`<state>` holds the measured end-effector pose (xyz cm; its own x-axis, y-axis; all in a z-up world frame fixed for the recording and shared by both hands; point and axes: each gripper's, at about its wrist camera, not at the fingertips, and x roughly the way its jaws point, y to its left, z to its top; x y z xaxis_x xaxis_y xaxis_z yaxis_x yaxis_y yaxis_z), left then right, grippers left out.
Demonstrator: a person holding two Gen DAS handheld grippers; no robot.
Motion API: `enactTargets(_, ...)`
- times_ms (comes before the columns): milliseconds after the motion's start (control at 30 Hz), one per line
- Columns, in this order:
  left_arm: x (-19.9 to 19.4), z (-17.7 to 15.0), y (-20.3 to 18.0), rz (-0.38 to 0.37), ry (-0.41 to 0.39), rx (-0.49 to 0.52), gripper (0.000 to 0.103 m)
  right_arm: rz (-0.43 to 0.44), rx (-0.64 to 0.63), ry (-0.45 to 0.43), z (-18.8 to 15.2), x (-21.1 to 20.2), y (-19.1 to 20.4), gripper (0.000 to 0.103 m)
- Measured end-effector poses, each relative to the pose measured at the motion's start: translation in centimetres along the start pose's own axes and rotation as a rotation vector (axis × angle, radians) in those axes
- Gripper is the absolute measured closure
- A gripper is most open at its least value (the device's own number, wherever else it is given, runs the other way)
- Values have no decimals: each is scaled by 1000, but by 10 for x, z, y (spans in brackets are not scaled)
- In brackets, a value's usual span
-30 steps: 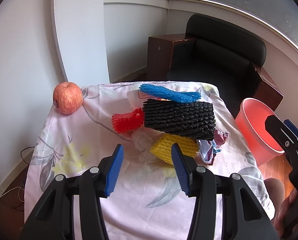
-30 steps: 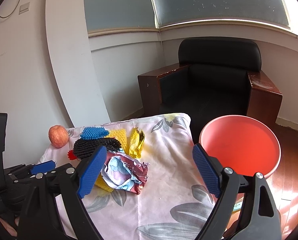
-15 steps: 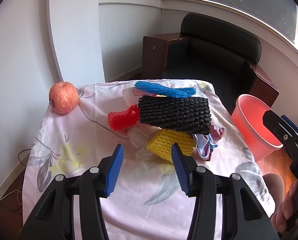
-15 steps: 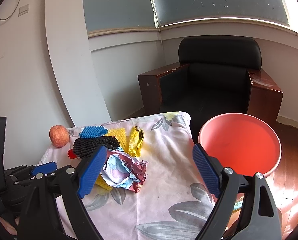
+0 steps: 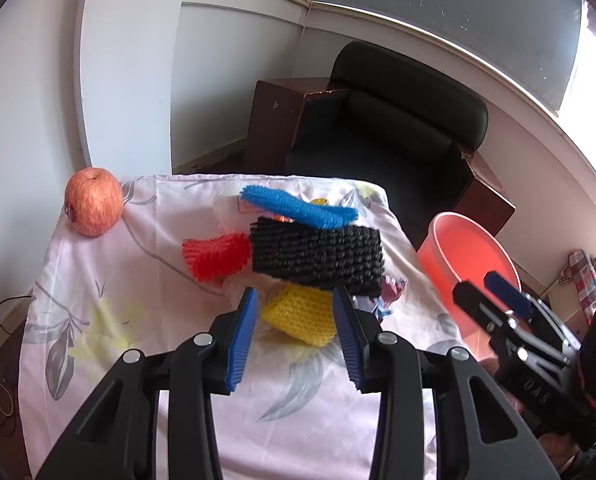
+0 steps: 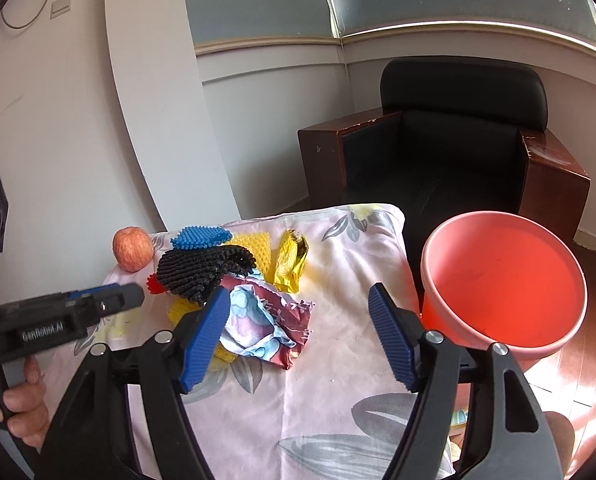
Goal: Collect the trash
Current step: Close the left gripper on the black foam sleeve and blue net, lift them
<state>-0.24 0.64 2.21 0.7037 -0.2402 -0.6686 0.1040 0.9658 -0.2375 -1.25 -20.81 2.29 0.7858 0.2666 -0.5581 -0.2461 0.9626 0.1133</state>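
Observation:
A pile of trash lies on the cloth-covered table (image 5: 98, 344): a black foam net (image 5: 318, 256), a blue net (image 5: 298, 206) on top, a red net (image 5: 216, 255) at its left, a yellow net (image 5: 302, 314) in front. My left gripper (image 5: 296, 334) is open, its jaws either side of the yellow net, just short of it. In the right wrist view a crumpled patterned wrapper (image 6: 264, 324) and a gold wrapper (image 6: 291, 266) lie beside the black net (image 6: 202, 270). My right gripper (image 6: 298, 336) is open and empty above the wrapper.
A red apple (image 5: 94, 202) sits at the table's far left corner. A pink bucket (image 6: 502, 280) stands on the floor right of the table; it also shows in the left wrist view (image 5: 470, 256). A black armchair (image 6: 458, 144) stands behind.
My left gripper has moved forward and down toward the pile, so the yellow net now lies between its jaws. My right gripper has closed in a little on the patterned wrapper.

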Motion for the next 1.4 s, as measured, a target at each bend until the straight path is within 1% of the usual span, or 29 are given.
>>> enactTargets(167, 11, 30, -7, -24, -6, -33, 70, 56, -10, 6, 3, 4, 2, 36)
enactTargets(400, 42, 48, -13, 32, 24, -48, 71, 106, -47, 18, 1, 11, 8, 36)
enactTargets(500, 54, 48, -13, 46, 57, -50, 83, 127, -50, 30, 1, 13, 9, 36)
enactTargets(567, 57, 46, -11, 38, 68, -63, 98, 140, -59, 32, 1, 14, 12, 36)
enactTargets(600, 58, 43, -10, 39, 66, -65, 99, 149, -64, 33, 1, 14, 14, 36)
enactTargets(700, 54, 39, -6, 45, 55, -66, 99, 178, -83, 39, 2, 17, 21, 36)
enactTargets(800, 49, 34, 1, 42, 48, -79, 100, 215, -73, 61, 5, 23, 25, 37)
enactTargets(867, 43, 31, 6, 35, 37, -89, 100, 236, -60, 78, 6, 28, 26, 43)
enactTargets(933, 38, 28, 10, 30, 32, -89, 100, 255, -48, 99, 8, 34, 27, 44)
enactTargets(1000, 35, 23, 13, 29, 36, -84, 100, 274, -48, 119, 10, 42, 30, 44)
enactTargets(1100, 33, 15, 19, 35, 49, -84, 100, 276, -67, 125, 15, 52, 38, 44)
enactTargets(1233, 32, 8, 27, 32, 61, -102, 100, 311, -85, 177, 15, 68, 52, 44)
enactTargets(1267, 32, 6, 29, 32, 61, -101, 100, 318, -93, 196, 12, 72, 56, 45)
enactTargets(1300, 31, 5, 31, 35, 60, -102, 100, 327, -99, 216, 8, 75, 60, 51)
enactTargets(1367, 28, 3, 36, 38, 59, -104, 100, 350, -114, 261, -1, 82, 67, 55)
enactTargets(1400, 27, 1, 39, 36, 58, -106, 100, 360, -118, 277, -5, 83, 70, 56)
